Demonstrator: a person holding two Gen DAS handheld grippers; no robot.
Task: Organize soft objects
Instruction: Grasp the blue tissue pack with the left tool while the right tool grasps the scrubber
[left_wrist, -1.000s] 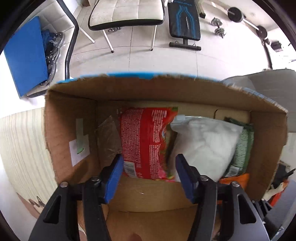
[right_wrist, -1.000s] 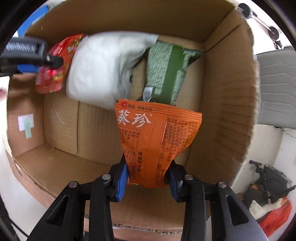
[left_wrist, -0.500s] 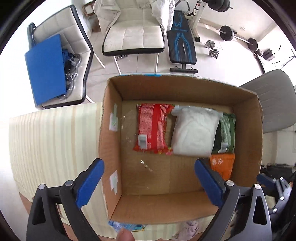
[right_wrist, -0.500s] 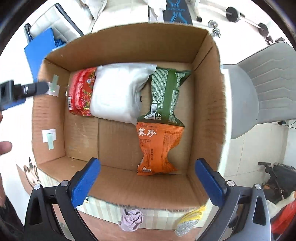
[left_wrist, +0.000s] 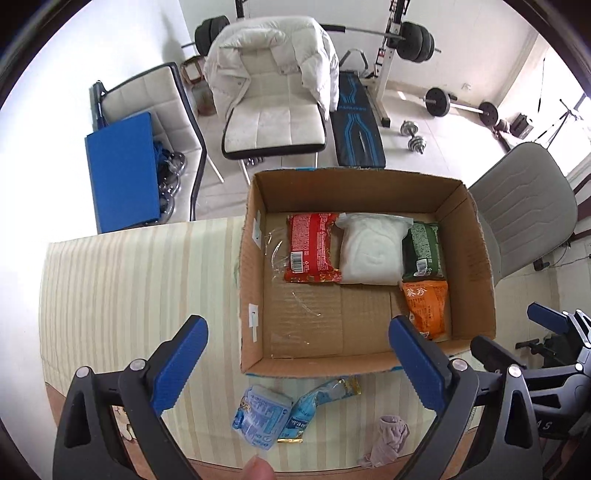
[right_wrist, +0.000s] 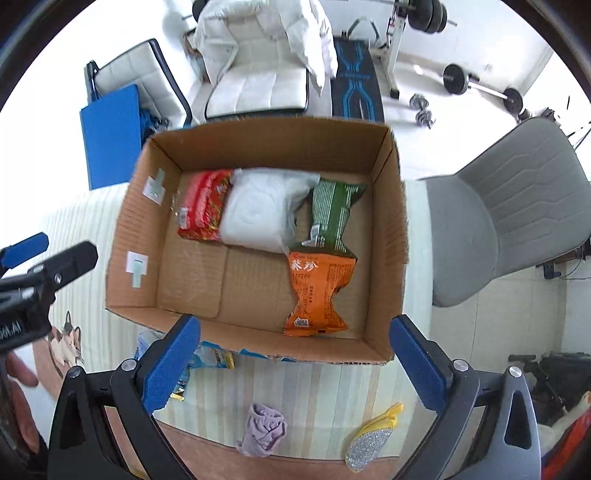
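Both grippers hang above the cardboard box (left_wrist: 255, 266), jaws spread wide, nothing between them: left gripper (left_wrist: 295, 354), right gripper (right_wrist: 293, 354). In the box: red packet (left_wrist: 312, 253), white pouch (left_wrist: 371, 251), green packet (left_wrist: 423, 251) in a row, orange packet (right_wrist: 319, 291) just below the green. Blue packets (left_wrist: 266, 413) and purple cloth (right_wrist: 264, 428) lie on the striped tabletop (left_wrist: 140, 295)

The left tool (left_wrist: 297, 354) is held pointing steeply downward, its blue pads spread wide with nothing gripped between them. The right tool (right_wrist: 293, 356) is held likewise, pads wide apart and empty. Each tool is seen at the edge of the other's view. A fingertip (left_wrist: 258, 468) is visible beneath the left tool.
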